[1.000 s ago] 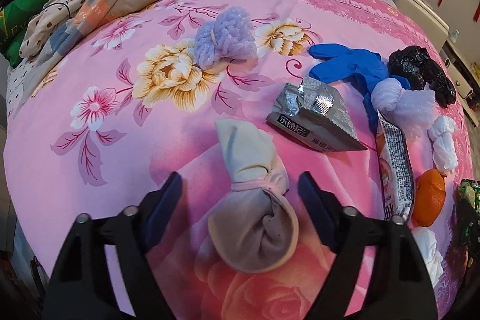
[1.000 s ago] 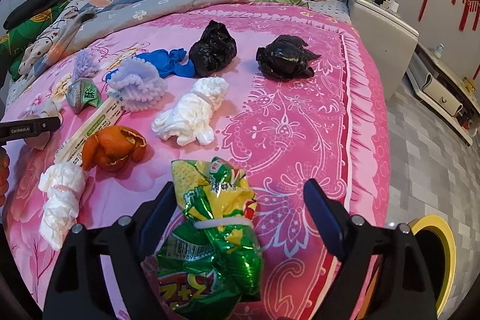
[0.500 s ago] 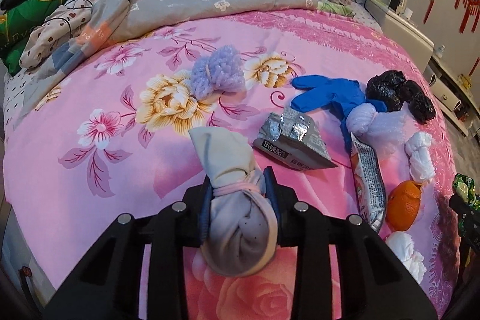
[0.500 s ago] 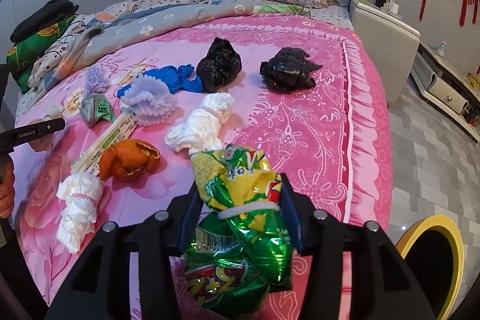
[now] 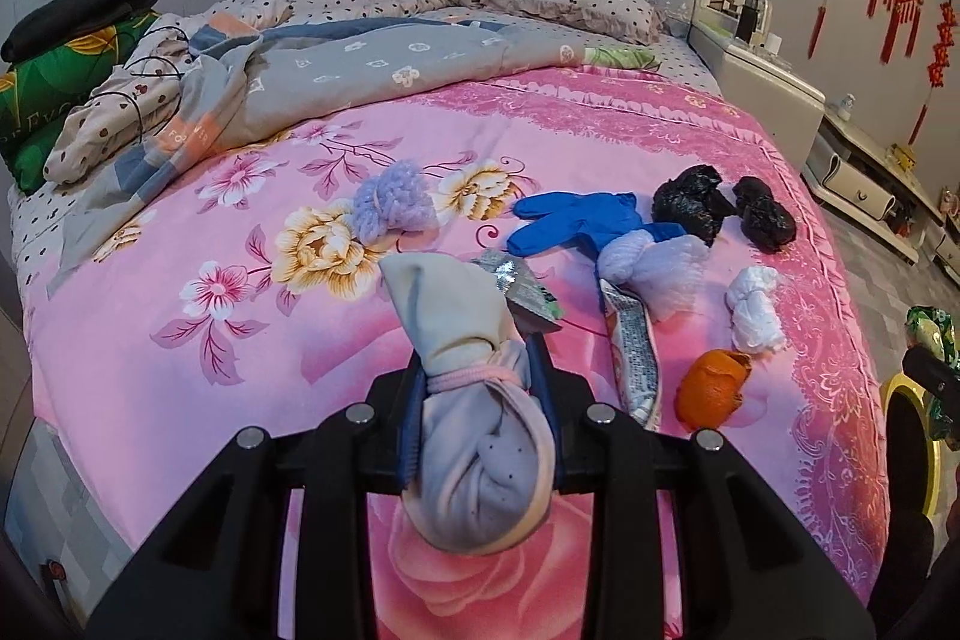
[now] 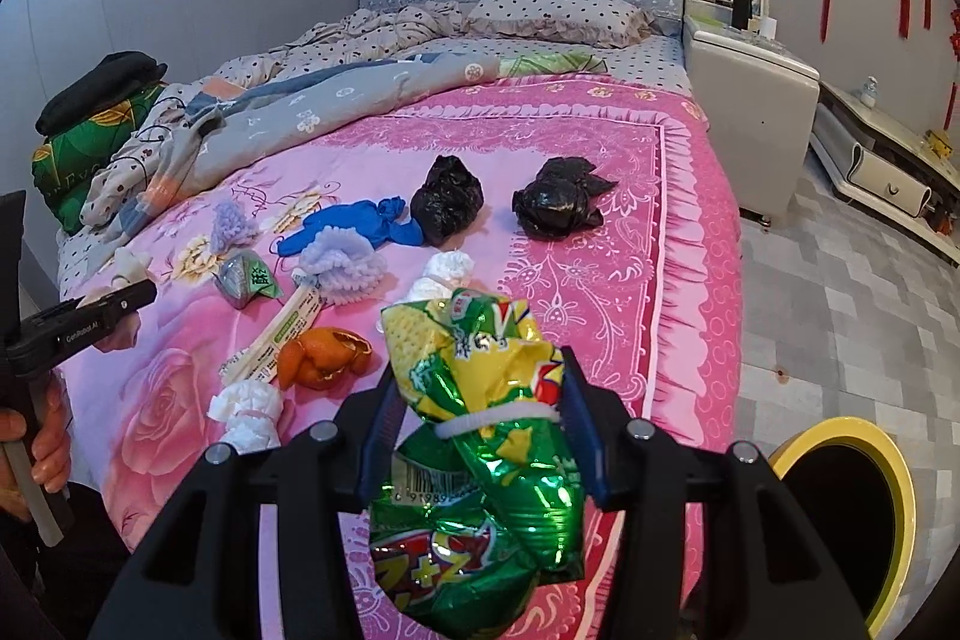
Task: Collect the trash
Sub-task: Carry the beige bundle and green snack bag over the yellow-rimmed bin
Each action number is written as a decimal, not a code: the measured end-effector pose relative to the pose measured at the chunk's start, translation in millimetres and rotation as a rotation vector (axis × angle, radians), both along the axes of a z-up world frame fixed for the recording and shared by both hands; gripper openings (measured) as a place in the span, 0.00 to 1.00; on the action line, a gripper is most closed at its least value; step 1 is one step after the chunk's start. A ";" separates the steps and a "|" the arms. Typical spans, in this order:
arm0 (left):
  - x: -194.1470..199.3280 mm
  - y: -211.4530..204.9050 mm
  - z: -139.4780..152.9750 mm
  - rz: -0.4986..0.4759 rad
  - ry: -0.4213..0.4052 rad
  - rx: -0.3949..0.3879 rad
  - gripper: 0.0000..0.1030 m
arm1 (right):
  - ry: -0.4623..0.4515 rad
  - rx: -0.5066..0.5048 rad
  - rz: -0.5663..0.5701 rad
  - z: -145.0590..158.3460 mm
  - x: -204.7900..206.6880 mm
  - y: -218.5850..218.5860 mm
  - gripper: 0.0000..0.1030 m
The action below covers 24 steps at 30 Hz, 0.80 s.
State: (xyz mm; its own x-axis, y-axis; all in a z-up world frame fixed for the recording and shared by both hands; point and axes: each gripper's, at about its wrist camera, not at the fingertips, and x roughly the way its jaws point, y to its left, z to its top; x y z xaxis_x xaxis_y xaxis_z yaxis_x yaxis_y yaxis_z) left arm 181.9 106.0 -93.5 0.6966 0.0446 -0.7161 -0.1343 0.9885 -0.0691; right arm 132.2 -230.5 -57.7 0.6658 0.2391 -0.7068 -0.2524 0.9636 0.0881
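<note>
My left gripper (image 5: pixel 477 388) is shut on a beige and grey knotted cloth bundle (image 5: pixel 474 436) and holds it above the pink bedspread (image 5: pixel 180 370). My right gripper (image 6: pixel 480 415) is shut on a crumpled green and yellow snack bag (image 6: pixel 480 490), lifted over the bed's near edge. On the bed lie an orange peel (image 6: pixel 324 355), a blue glove (image 6: pixel 348 226), two black bags (image 6: pixel 447 205), white tissue bundles (image 6: pixel 249 412), lilac knitted bundles (image 6: pixel 345 265), a silver wrapper (image 6: pixel 246 280) and a long wrapper (image 6: pixel 282 340).
A yellow-rimmed bin (image 6: pixel 858 496) stands on the tiled floor right of the bed. A folded quilt (image 5: pixel 360 70) and pillows (image 5: pixel 570 1) fill the bed's far end. A white nightstand (image 6: pixel 750 70) stands at the far right. The left gripper shows in the right wrist view (image 6: pixel 84 325).
Both grippers closed on their items, then lifted them off the bed. The view in each camera has risen and pulled back.
</note>
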 end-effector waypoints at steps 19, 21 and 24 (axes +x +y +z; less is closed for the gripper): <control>-48.0 -103.8 76.5 -0.204 -0.107 -0.043 0.28 | -0.119 0.067 -0.048 73.8 -55.5 -55.7 0.45; -51.8 -114.4 82.6 -0.223 -0.115 -0.046 0.28 | -0.135 0.064 -0.058 80.4 -60.4 -62.7 0.45; -56.4 -132.1 92.1 -0.258 -0.128 -0.046 0.29 | -0.155 0.063 -0.079 89.0 -67.8 -74.7 0.45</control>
